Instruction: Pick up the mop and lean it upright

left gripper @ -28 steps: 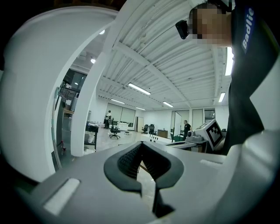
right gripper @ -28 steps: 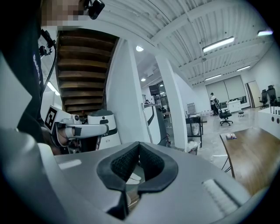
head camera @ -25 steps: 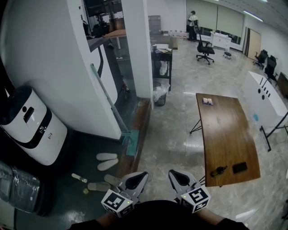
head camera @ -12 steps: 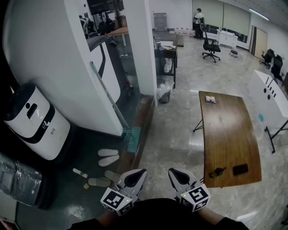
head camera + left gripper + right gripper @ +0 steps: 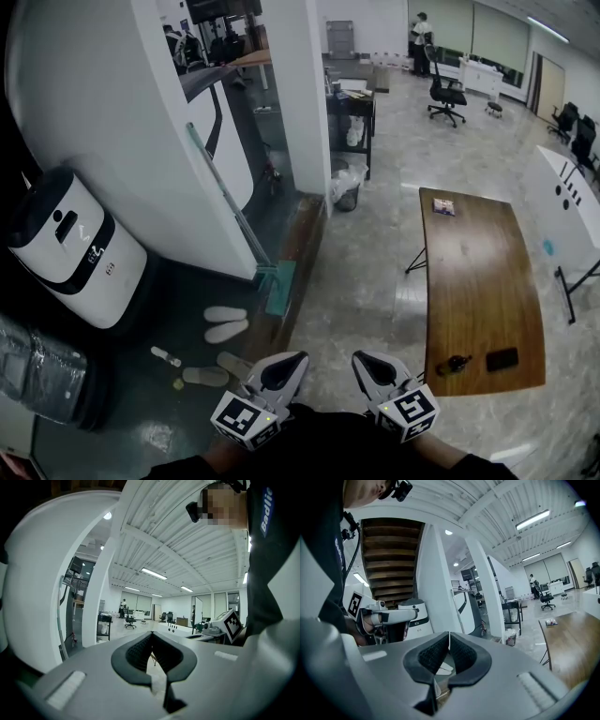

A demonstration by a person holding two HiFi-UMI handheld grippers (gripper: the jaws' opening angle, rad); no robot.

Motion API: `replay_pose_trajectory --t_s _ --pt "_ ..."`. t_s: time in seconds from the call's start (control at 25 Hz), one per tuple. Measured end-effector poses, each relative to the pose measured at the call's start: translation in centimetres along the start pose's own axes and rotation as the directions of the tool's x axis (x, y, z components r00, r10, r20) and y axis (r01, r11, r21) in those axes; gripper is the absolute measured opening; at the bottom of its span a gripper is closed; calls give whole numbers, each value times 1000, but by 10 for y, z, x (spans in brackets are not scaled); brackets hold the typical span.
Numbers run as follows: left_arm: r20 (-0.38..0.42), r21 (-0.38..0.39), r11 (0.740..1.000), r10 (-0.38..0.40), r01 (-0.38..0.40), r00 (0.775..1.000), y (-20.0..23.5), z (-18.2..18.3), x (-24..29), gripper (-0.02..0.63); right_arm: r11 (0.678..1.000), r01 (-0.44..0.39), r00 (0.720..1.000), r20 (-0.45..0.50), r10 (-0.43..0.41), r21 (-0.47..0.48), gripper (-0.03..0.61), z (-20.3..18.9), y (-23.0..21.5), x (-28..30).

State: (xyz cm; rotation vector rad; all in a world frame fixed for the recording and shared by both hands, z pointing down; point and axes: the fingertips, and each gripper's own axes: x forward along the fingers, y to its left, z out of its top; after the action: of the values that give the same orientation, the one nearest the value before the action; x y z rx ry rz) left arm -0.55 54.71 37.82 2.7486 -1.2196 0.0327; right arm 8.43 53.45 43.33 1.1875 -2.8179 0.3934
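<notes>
At frame bottom, L gripper (image 5: 292, 362) & R gripper (image 5: 364, 362) jaws together, empty, as before; mop (image 5: 230, 208) unmoved against wall (image 5: 112, 112).

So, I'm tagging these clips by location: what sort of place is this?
Probably an open-plan office or tech workspace: swivel office chairs on a polished floor, a long wooden table, and a white kiosk-like machine beside the curved wall.

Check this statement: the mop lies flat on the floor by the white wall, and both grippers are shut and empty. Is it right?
No. The mop does not lie flat: it stands leaning on the white wall, head down, as the head view shows. The left gripper and right gripper are shut and empty.
</notes>
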Motion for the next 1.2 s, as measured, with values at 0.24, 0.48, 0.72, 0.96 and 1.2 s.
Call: replay_pose_trajectory --t_s 0.24,0.48,0.72,0.96,1.2 --pt "8 -31 1000 -3 3 1000 25 -4 11 20 1000 5 1000 -31 -5 -1 14 -3 -10 23" --pt "13 -47 998 -36 36 999 69 -2 35 20 999 42 998 -49 -43 -12 14 3 -32 65" --pt "4 -53 997 -64 64 998 148 7 70 20 996 92 994 -53 -92 -10 14 21 -56 136" --pt "10 -65 995 -78 78 997 227 17 93 20 992 126 990 -61 -125 12 12 31 -76 206" --pt "24 -95 992 -84 86 996 300 24 108 33 986 165 982 -91 -164 10 14 45 -89 266"
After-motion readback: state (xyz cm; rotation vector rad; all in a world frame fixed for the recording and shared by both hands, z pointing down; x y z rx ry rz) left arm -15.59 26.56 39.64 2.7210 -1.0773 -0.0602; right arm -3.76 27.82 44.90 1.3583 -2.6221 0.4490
